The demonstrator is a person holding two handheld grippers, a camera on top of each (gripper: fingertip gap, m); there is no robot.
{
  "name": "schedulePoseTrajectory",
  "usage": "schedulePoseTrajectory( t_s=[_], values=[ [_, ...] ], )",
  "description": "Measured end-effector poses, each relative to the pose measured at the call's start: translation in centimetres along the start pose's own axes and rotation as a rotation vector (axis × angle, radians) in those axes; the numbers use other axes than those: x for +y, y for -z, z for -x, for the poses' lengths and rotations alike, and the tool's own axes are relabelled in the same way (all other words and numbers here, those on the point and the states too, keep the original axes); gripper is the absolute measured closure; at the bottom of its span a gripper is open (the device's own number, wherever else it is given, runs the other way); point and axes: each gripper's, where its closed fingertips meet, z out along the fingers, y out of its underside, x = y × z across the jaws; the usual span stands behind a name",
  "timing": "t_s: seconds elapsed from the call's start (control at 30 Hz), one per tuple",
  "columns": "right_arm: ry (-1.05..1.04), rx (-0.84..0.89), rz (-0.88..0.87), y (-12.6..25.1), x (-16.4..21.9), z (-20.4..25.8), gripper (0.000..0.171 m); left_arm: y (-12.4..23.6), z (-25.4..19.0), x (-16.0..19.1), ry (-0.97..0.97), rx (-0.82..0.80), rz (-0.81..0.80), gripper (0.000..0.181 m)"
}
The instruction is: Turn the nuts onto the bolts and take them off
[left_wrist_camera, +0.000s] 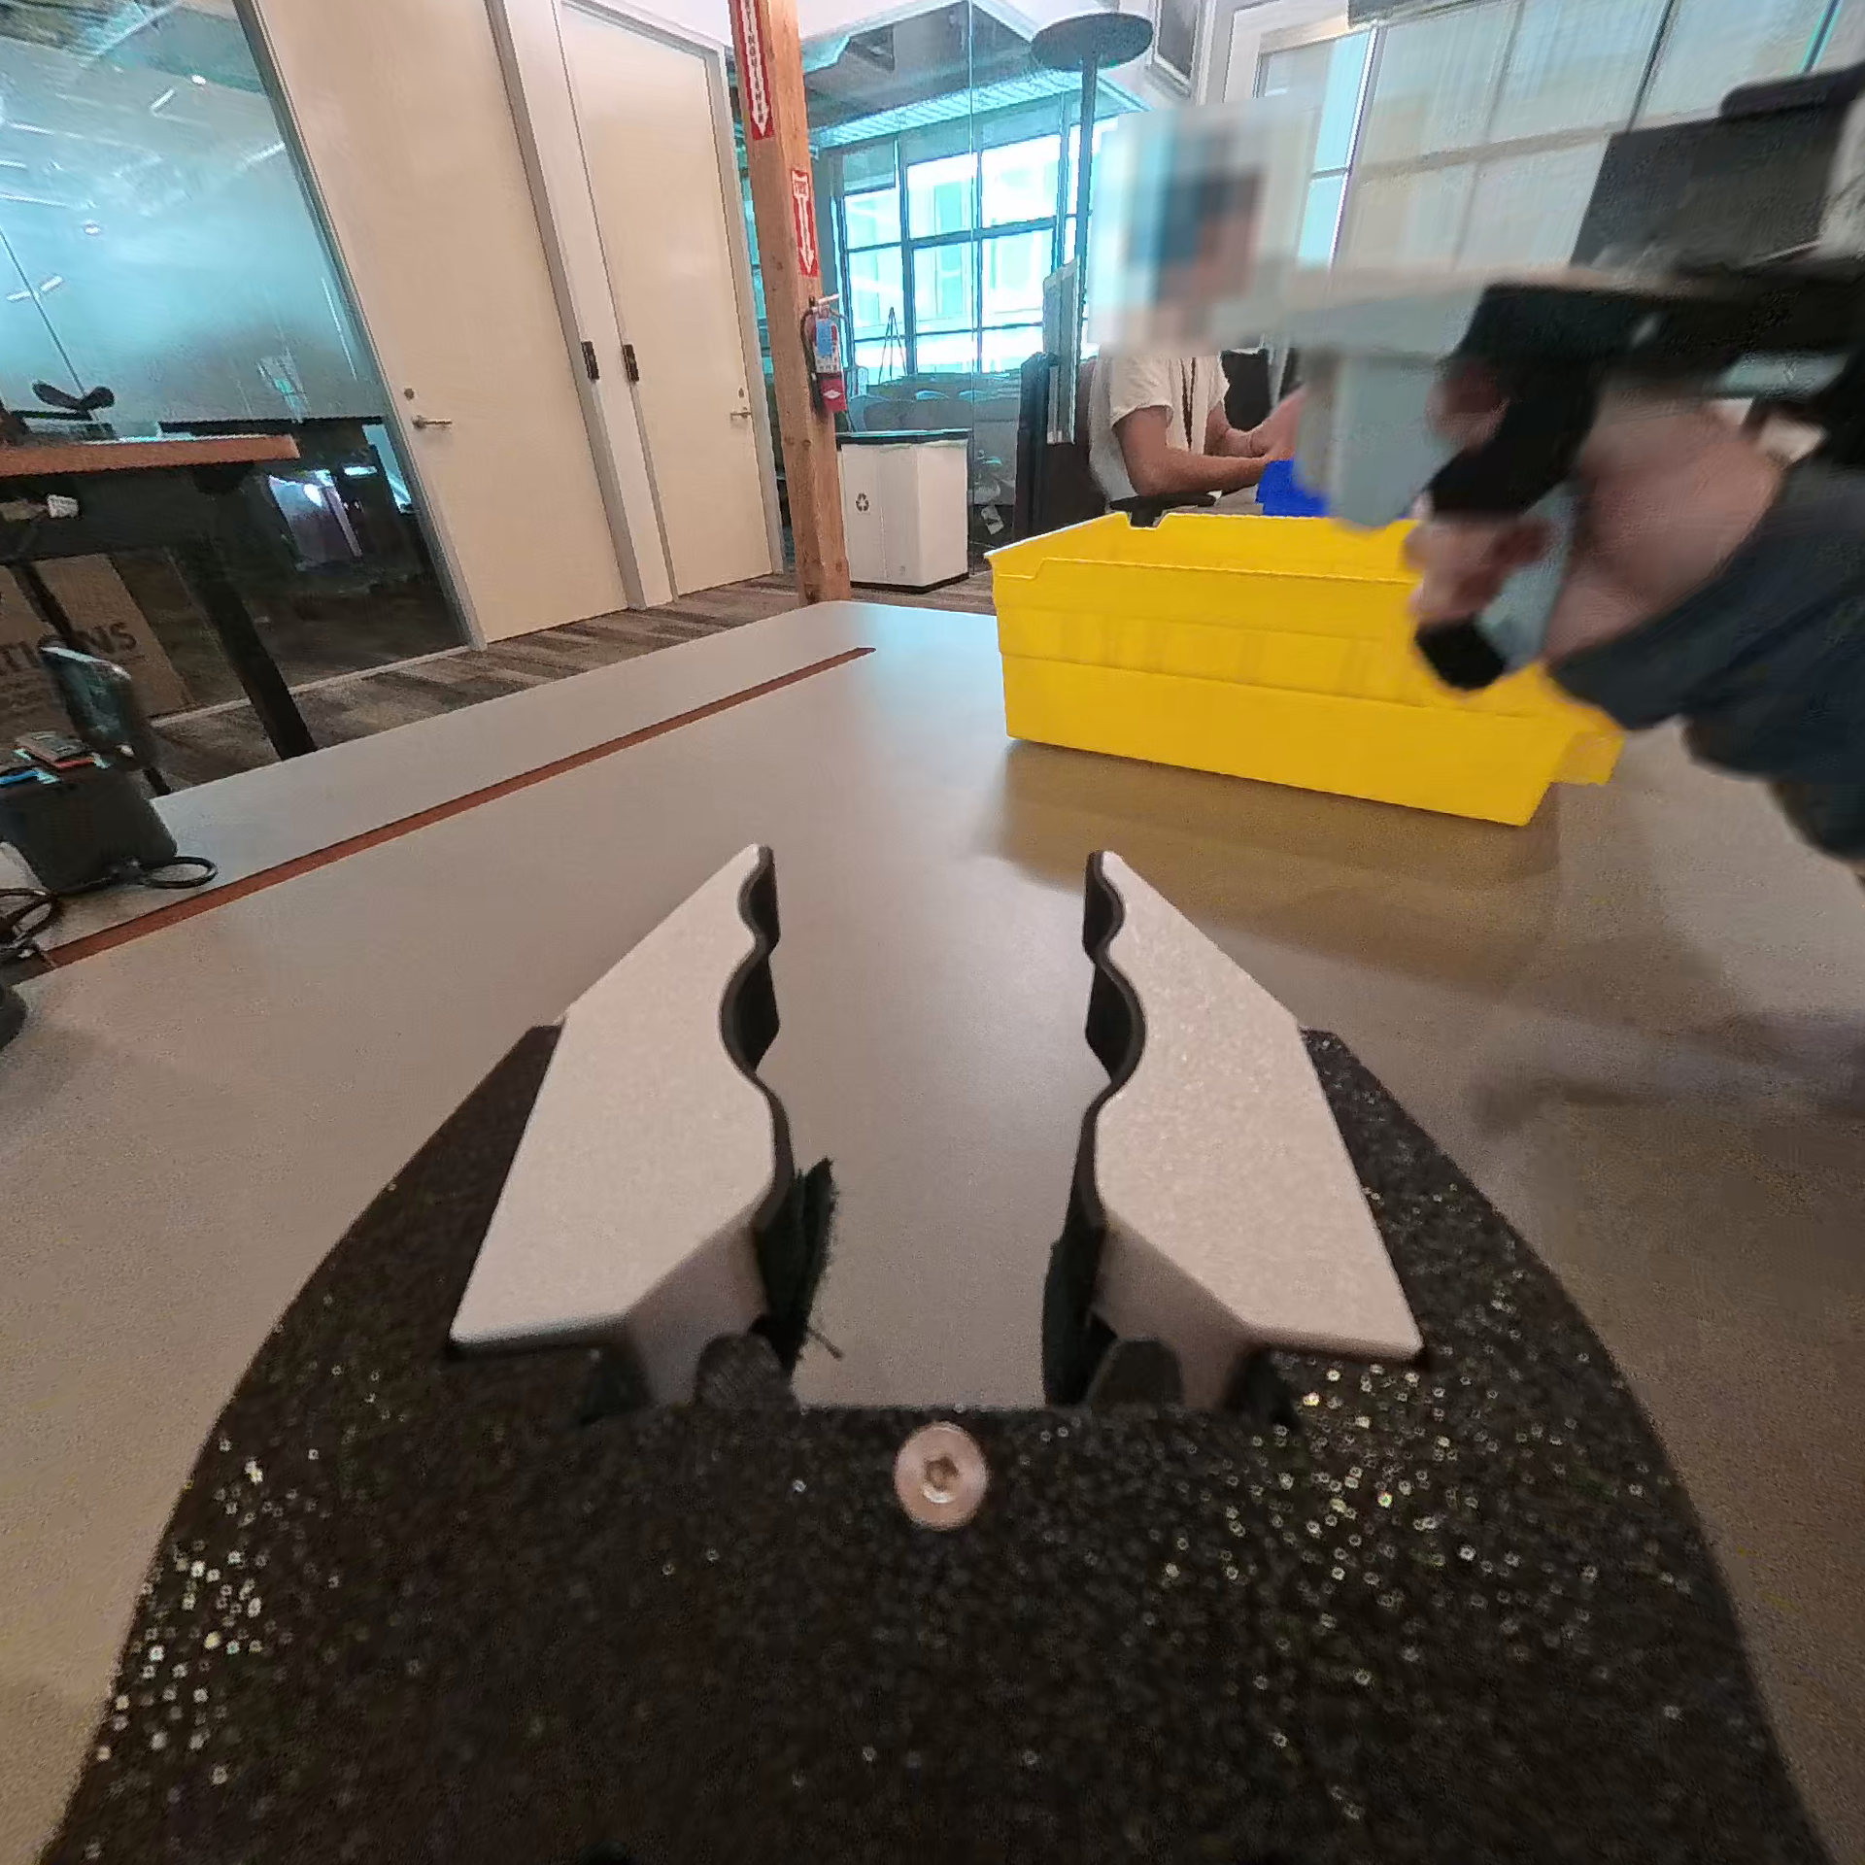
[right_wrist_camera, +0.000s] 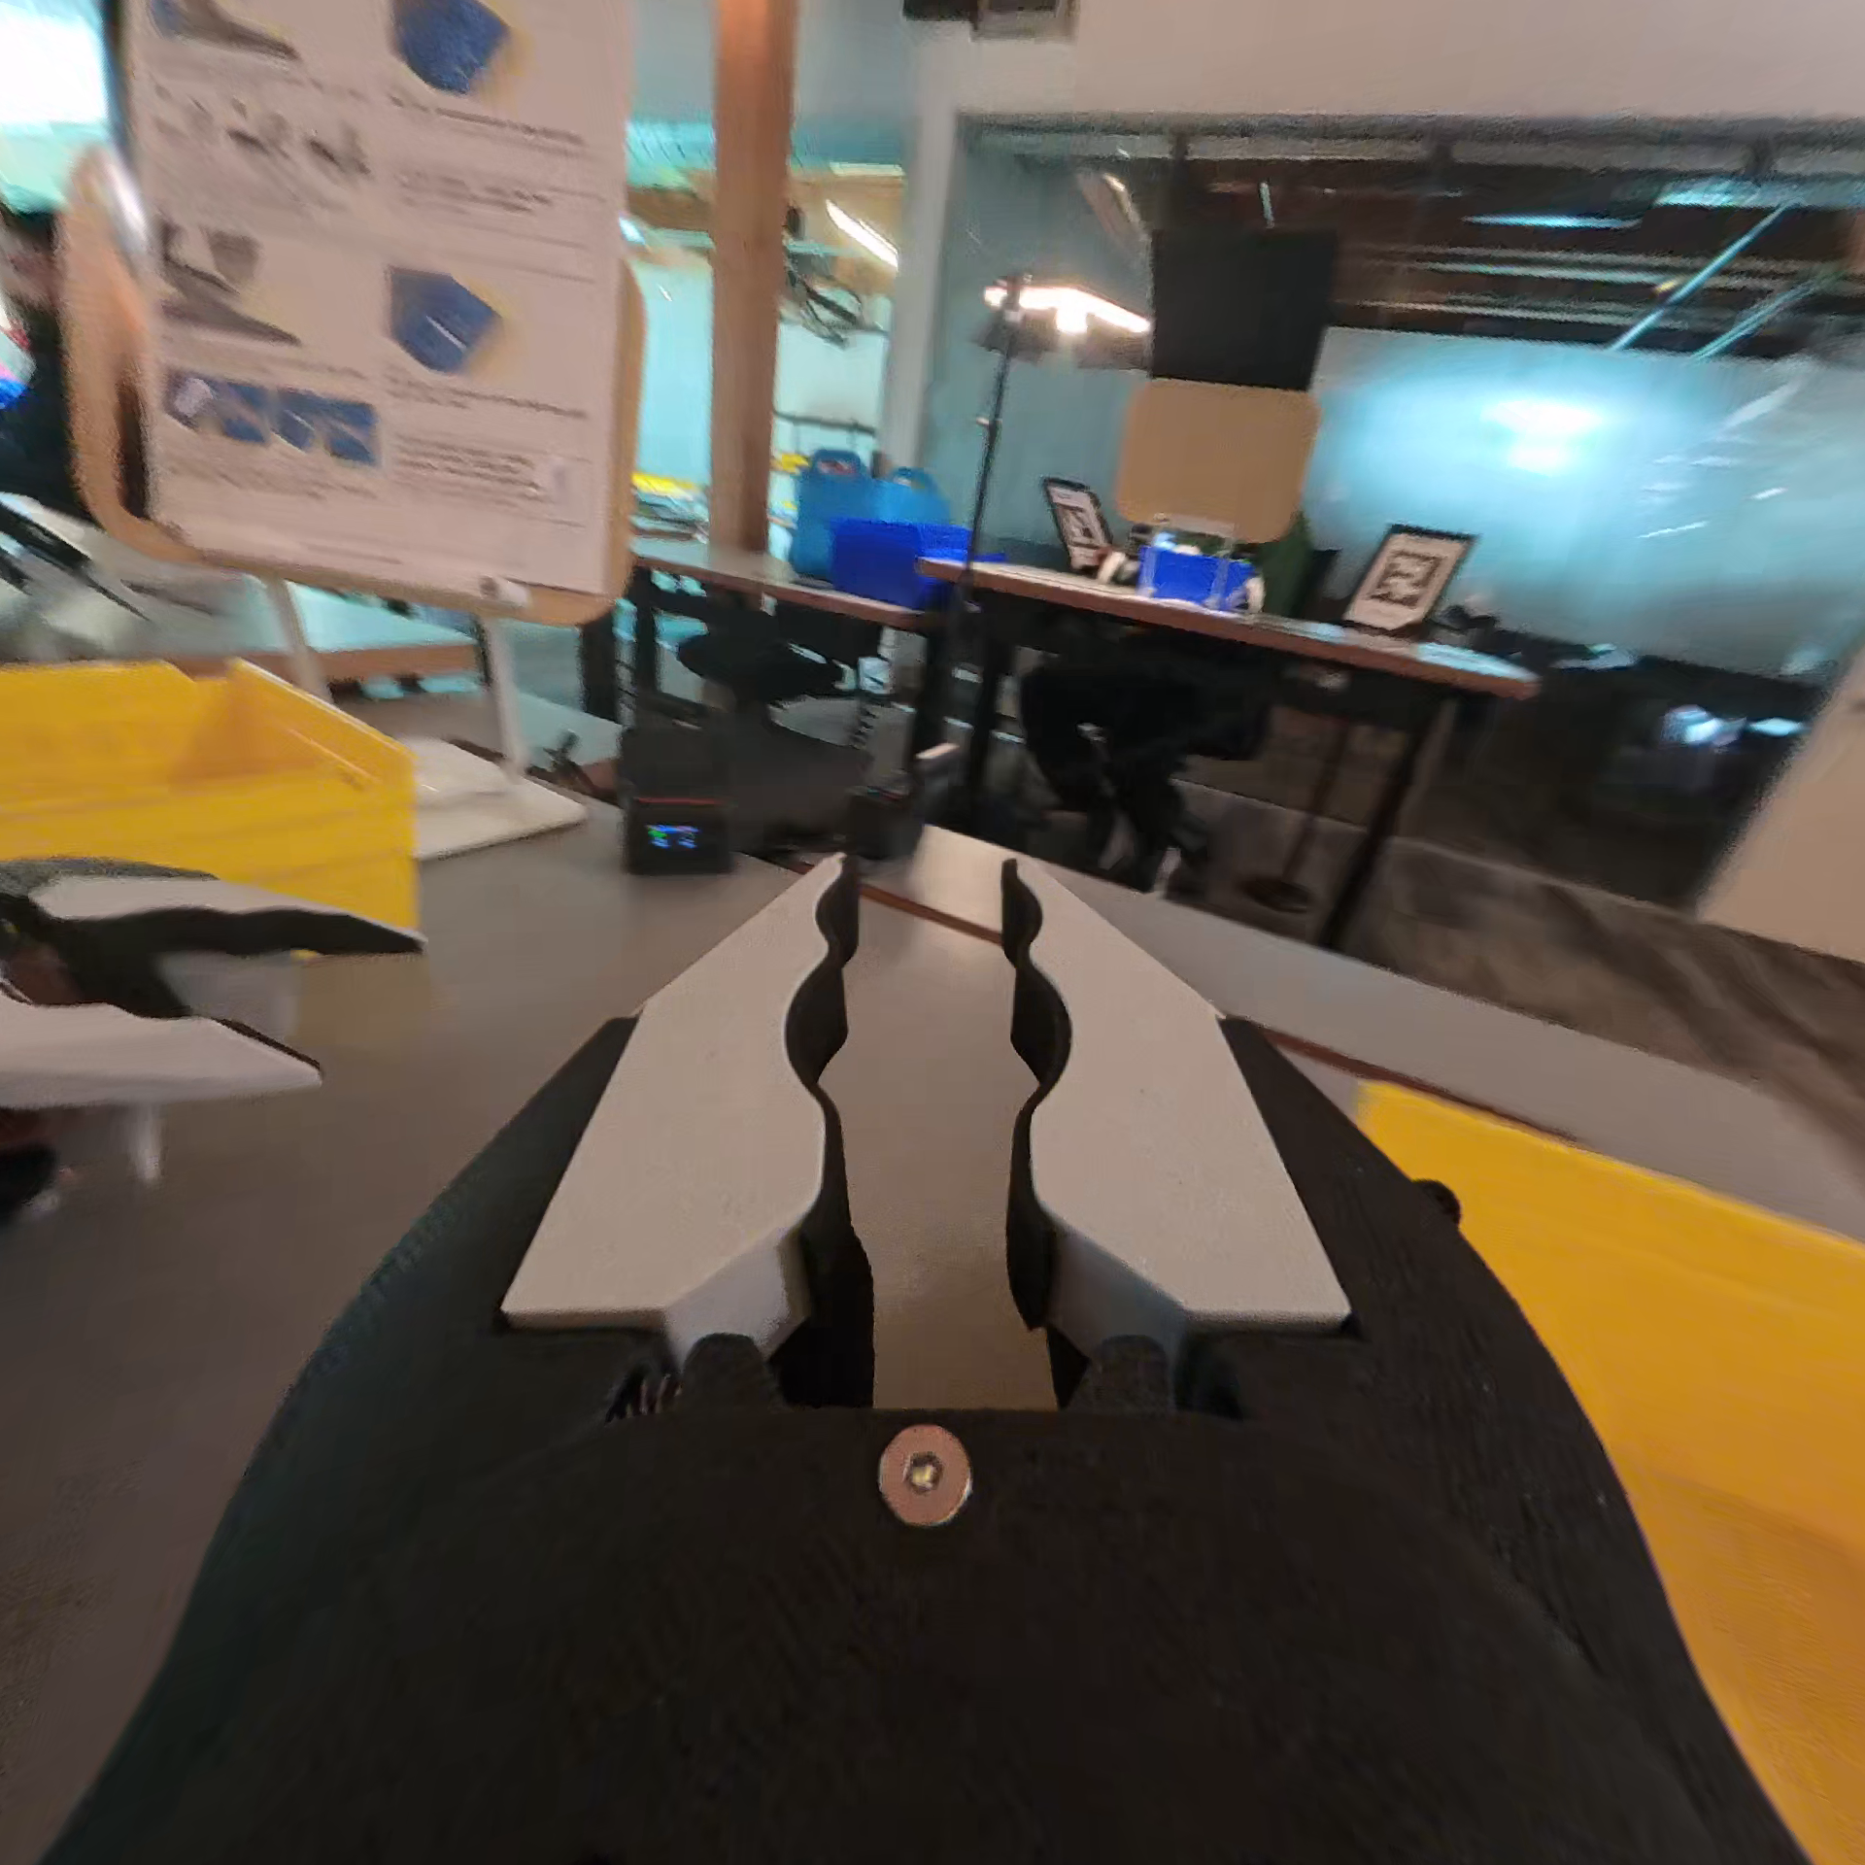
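we work over a smooth grey table [left_wrist_camera: 1009, 767] with a thin brown seam running across it, in an open office with pale doors [left_wrist_camera: 646, 333], glass walls, a wooden post [left_wrist_camera: 797, 333] and other desks behind. a person in a white shirt [left_wrist_camera: 1161, 424] sits well beyond the table, head covered by a mosaic patch.

a yellow bin [left_wrist_camera: 1262, 696] stands on the table ahead and to the right of our left gripper [left_wrist_camera: 934, 888]. in the right wrist view a yellow bin [right_wrist_camera: 232, 777] sits at left, and another yellow surface [right_wrist_camera: 1665, 1332] fills the lower right, cut off by the frame. a printed sheet on a stand [right_wrist_camera: 373, 283] rises behind the left bin, and a small black device with a lit screen [right_wrist_camera: 676, 833] rests near the table edge.

our left gripper's jaws are spread wide over bare table, holding nothing. our right gripper [right_wrist_camera: 928, 888] has its jaws parted by a narrower gap, also empty.

we cannot make out any nuts or bolts; the bins' insides are hidden from both views. the right gripper is badly blurred in the left wrist view.
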Motion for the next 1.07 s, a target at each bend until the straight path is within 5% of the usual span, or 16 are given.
schedulePoseTrajectory(
  t_s=[0.13, 0.33, 0.57, 0.77, 0.9, 1.07],
  values=[
    [-0.169, -0.091, -0.016, -4.7, 5.2, 4.8, 0.145, 0.1, 0.2, -0.1, 0.011, -0.006, -0.009, 0.123],
    [0.129, -0.051, -0.141, -5.3, 6.5, 6.9, 0.154, 0.4, 0.8, -0.3, 0.039, -0.02, -0.025, 0.123],
    [0.237, -0.09, -0.15, -5.0, 6.6, 8.5, 0.155, 0.7, 0.0, -0.5, -0.055, -0.049, 0.02, 0.117],
    [0.275, -0.088, -0.139, -5.1, 6.9, 8.7, 0.156, 6.6, -2.3, -11.1, -0.049, -0.134, -0.171, 0.104],
    [0.265, -0.086, -0.129, -5.2, 7.1, 8.5, 0.156, 13.6, 3.9, -15.6, 0.017, -0.248, -0.134, 0.103],
    [0.262, -0.07, -0.114, -5.6, 7.4, 8.2, 0.157, 18.8, 15.7, -11.8, -0.083, -0.382, 0.364, 0.109]
  ],
)
